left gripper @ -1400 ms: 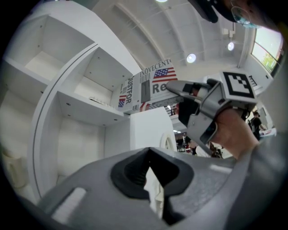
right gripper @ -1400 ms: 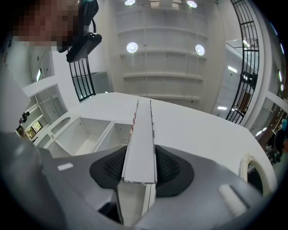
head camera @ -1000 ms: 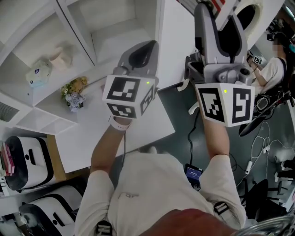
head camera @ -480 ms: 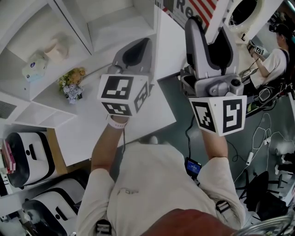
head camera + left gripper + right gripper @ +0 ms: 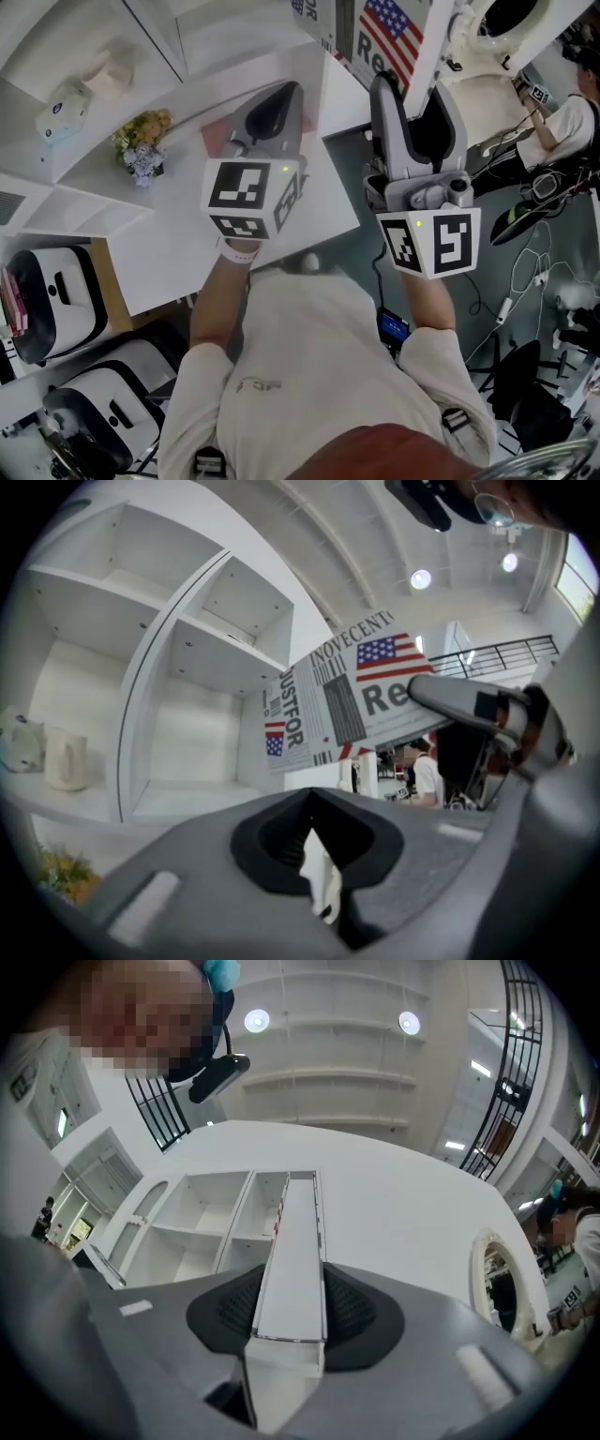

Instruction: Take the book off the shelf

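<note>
The book, with a flag and bold print on its cover, stands out past my right gripper at the top of the head view. The right gripper view looks along the book's white page edge, and my right gripper is shut on it, a pad pressing each side. In the left gripper view the book's cover hangs tilted in front of the white shelf. My left gripper is beside the right one, over the shelf's lower ledge. Its fingertips meet and grip nothing.
The white shelf unit holds a small bouquet, a pale blue item and a cream item. A pink flat thing lies on the ledge. White machines stand at lower left; a person and cables are at right.
Both grippers have come down. The book's flag cover, out of the head view a second ago, now shows at the top, still in the right gripper.
</note>
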Motion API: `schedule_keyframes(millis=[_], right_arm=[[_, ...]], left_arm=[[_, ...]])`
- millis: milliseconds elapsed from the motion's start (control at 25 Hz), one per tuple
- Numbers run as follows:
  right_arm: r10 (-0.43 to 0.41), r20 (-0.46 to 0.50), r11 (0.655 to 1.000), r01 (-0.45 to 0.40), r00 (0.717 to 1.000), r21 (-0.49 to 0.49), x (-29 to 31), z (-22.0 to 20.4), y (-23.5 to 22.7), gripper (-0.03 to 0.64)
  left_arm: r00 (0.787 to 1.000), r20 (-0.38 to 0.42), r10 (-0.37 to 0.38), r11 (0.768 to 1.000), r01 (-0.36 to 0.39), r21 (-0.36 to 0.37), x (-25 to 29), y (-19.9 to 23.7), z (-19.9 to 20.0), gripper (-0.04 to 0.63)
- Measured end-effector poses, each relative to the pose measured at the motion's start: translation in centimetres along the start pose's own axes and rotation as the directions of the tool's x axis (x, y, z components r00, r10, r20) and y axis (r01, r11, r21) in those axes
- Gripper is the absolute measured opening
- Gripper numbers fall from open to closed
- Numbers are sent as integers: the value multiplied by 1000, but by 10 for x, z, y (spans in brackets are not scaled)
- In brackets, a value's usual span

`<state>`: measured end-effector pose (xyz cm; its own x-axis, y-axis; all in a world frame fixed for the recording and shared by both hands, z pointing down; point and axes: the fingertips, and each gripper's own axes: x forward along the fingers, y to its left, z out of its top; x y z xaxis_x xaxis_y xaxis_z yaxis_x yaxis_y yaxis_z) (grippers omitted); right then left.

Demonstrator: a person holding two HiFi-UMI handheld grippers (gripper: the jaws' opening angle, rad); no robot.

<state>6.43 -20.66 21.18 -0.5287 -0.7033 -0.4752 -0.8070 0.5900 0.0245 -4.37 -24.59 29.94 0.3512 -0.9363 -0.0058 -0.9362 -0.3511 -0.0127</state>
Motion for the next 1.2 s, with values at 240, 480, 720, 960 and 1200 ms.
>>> schedule_keyframes(millis=[240, 480, 720, 960, 1200], right_arm=[[-37, -115, 998, 42, 993, 42, -23, -57, -2, 164], [-55, -218, 996, 69, 974, 59, -45, -109, -4, 164], [-53, -245, 997, 66, 968, 46, -68, -127, 2, 164], [-46, -271, 995, 68, 961, 74, -83, -140, 11, 164], [-14, -343, 992, 55, 939, 111, -90, -168, 23, 164]], left_arm=[[995, -87, 50, 998, -53, -38, -11, 13, -50, 0], [984, -163, 78, 992, -92, -81, -23, 8, -100, 0], [972, -210, 102, 990, -120, -75, -34, 10, -132, 0], [963, -234, 132, 980, -162, -113, -48, 23, -150, 0], [960, -238, 148, 977, -180, -116, -58, 24, -152, 0]])
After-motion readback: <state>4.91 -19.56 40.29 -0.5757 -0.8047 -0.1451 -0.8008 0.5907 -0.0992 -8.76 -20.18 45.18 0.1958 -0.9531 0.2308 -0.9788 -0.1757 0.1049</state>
